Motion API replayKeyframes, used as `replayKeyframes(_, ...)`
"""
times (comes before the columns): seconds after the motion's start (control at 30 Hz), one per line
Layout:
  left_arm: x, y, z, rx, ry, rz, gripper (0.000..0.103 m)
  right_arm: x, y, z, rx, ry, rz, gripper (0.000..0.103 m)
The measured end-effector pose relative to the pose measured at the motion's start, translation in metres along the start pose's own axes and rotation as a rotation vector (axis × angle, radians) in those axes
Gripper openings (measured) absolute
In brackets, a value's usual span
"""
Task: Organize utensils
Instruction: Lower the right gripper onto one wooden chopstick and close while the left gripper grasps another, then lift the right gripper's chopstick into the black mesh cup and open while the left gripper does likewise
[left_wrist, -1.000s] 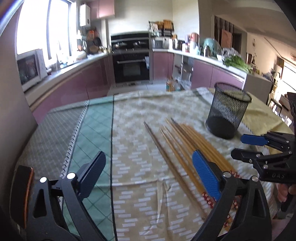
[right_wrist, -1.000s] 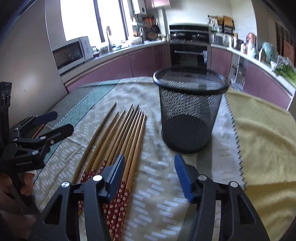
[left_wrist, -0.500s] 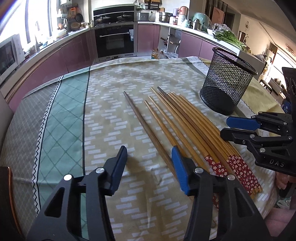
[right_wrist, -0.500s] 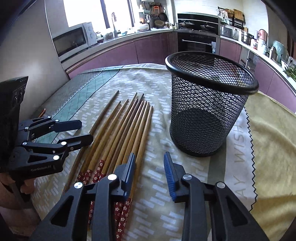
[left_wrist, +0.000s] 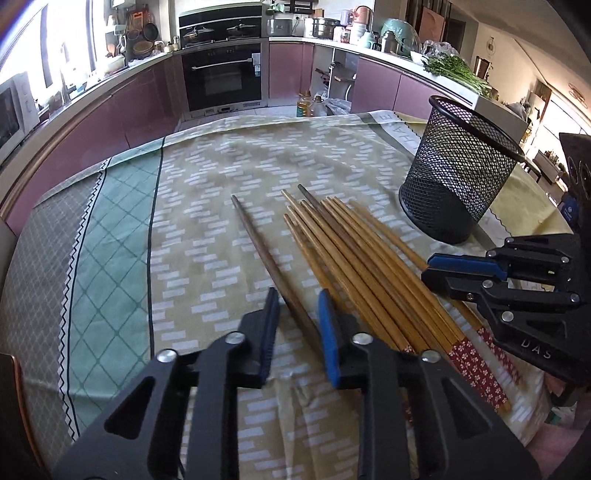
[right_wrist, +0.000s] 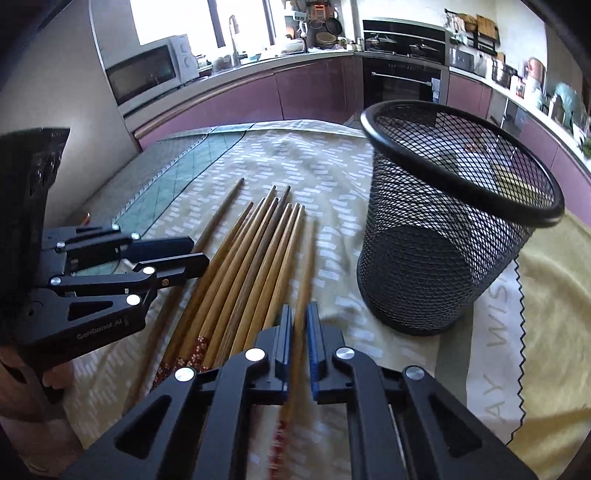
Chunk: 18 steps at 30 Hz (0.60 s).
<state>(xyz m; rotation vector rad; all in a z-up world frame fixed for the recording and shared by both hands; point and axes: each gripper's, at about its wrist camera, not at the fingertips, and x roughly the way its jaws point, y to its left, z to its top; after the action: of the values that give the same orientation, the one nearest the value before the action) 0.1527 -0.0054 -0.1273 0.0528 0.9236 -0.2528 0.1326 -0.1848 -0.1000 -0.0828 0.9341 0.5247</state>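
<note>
Several wooden chopsticks (left_wrist: 354, 254) lie side by side on the tablecloth, and they also show in the right wrist view (right_wrist: 255, 254). A black mesh holder (left_wrist: 458, 173) stands upright to their right; the right wrist view shows it too (right_wrist: 450, 229). My left gripper (left_wrist: 295, 299) is narrowly open with its jaws either side of a lone dark chopstick (left_wrist: 266, 254). My right gripper (right_wrist: 299, 314) is nearly shut around the rightmost chopstick (right_wrist: 308, 266), which lies slightly apart from the bundle.
A patterned tablecloth (left_wrist: 207, 206) covers the table, with a green panel (left_wrist: 110, 236) at the left and a yellow cloth (right_wrist: 550, 295) at the right. Kitchen counters and an oven (left_wrist: 221, 77) stand beyond the table's far edge.
Both grippers have moved down and forward to the chopsticks and narrowed their jaws. The left closed in around the lone dark chopstick, the right around the rightmost one.
</note>
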Motion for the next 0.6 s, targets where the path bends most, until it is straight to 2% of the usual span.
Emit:
replayKeyframes(0.23, -0.008, 0.004, -0.007, -0.046, -0.016, -0.018, 0.009, -0.014, -0.006, -0.005, 0.032, -0.034, 0.041, 0.005)
replayKeyframes(0.37, -0.019, 0.005, -0.011, -0.048, -0.022, -0.029, 0.008, -0.031, -0.010, -0.005, 0.038, -0.072, 0.074, 0.005)
replayKeyframes(0.6, -0.067, 0.002, -0.005, -0.019, -0.116, -0.112, 0.007, -0.080, -0.018, -0.001, 0.042, -0.197, 0.098, 0.005)
